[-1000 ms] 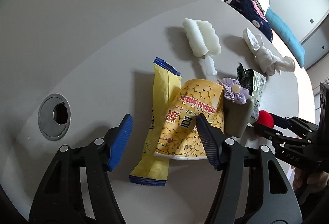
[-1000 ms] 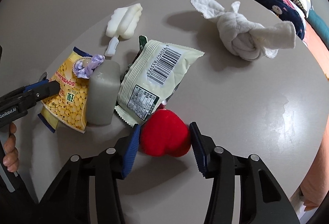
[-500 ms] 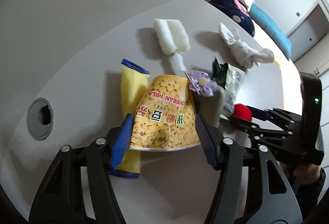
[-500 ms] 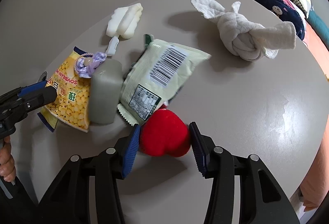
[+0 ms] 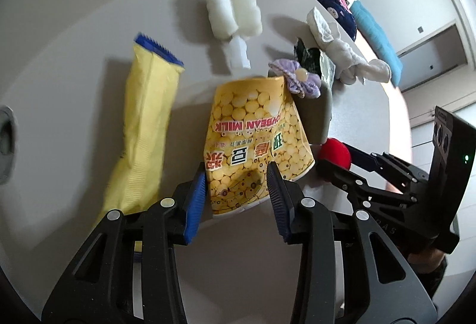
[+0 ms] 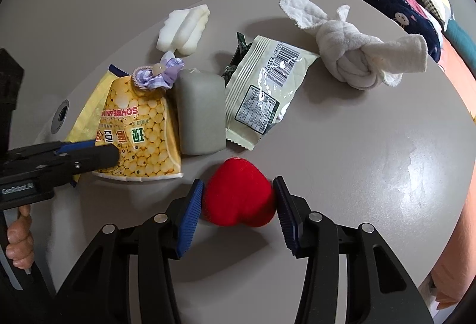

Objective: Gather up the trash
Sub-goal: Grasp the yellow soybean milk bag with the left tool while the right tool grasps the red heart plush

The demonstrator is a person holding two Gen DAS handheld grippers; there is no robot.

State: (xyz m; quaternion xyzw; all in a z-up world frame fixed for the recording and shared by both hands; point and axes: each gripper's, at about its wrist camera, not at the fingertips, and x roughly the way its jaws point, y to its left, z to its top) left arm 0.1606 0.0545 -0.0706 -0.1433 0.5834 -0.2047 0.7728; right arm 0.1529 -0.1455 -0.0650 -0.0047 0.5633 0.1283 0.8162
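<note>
My left gripper (image 5: 236,190) is shut on the wide end of a flattened yellow soybean-milk cup (image 5: 255,142), which also shows in the right wrist view (image 6: 138,133). A yellow wrapper with blue ends (image 5: 142,133) lies to its left. My right gripper (image 6: 238,200) is shut on a red plush heart (image 6: 238,199), seen from the left wrist as a red ball (image 5: 334,152). A pale green snack packet with a barcode (image 6: 261,91) lies flat beyond the heart. A grey block (image 6: 200,112) with a purple flower tie (image 6: 157,74) sits between cup and packet.
A white foam piece (image 6: 183,27) and a knotted white towel (image 6: 354,53) lie farther back on the grey round table (image 6: 372,175). A cable hole (image 6: 59,115) is at the left. Cushions and clothes (image 6: 398,8) lie beyond the table's far edge.
My left gripper moved forward and right over the yellow cup and closed on its wide end. The green packet shifted back from the heart. My right gripper stayed on the heart.
</note>
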